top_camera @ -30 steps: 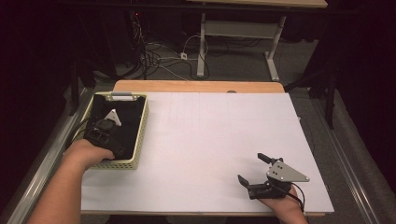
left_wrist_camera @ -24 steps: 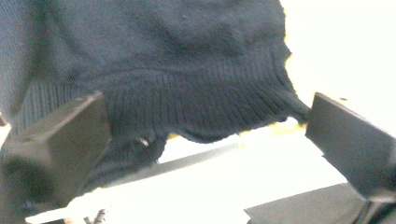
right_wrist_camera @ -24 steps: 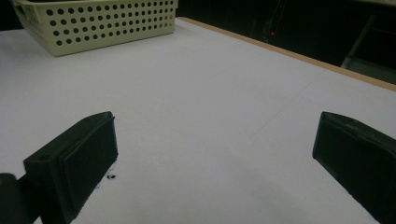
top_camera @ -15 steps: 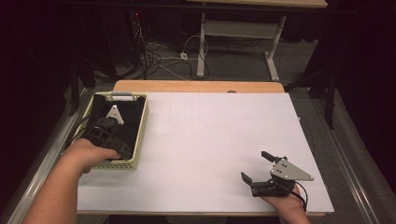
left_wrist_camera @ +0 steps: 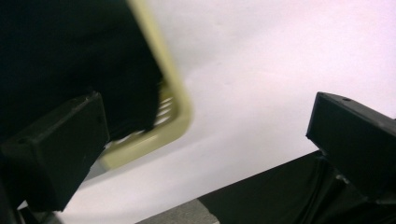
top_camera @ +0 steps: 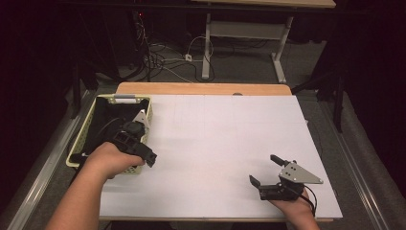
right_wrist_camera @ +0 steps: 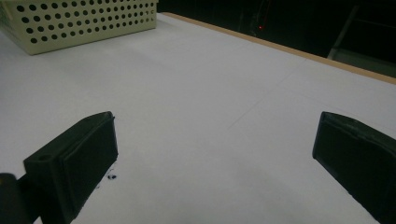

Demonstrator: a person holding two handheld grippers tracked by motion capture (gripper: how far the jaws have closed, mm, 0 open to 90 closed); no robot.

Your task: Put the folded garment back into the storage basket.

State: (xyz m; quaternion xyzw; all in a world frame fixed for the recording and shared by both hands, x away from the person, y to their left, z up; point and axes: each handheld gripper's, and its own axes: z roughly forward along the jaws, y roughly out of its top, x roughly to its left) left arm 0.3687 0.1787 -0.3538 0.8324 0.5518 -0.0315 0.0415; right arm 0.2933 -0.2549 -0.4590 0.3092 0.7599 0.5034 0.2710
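A pale yellow perforated basket (top_camera: 80, 143) stands at the table's left edge; its inside is dark and I cannot tell what lies in it. My left gripper (top_camera: 142, 153) hovers over the basket's near right corner. In the left gripper view the left gripper (left_wrist_camera: 205, 140) is open. Its jaws have just been opening, with only the basket's rim (left_wrist_camera: 173, 109) and white table far below between them. My right gripper (top_camera: 265, 170) rests low at the table's front right, open and holding nothing. In the right gripper view the right gripper (right_wrist_camera: 215, 149) frames bare table, with the basket (right_wrist_camera: 84, 18) far off.
A white sheet covers the table (top_camera: 225, 139), with a wooden strip (top_camera: 201, 88) along the far edge. Cables (top_camera: 158, 57) and a desk frame (top_camera: 239, 31) lie on the floor beyond. A tiny dark speck (right_wrist_camera: 111, 176) sits by the right gripper's left jaw.
My left hand has carried its gripper rightward and up, from inside the basket to over its right rim. The right gripper has barely shifted.
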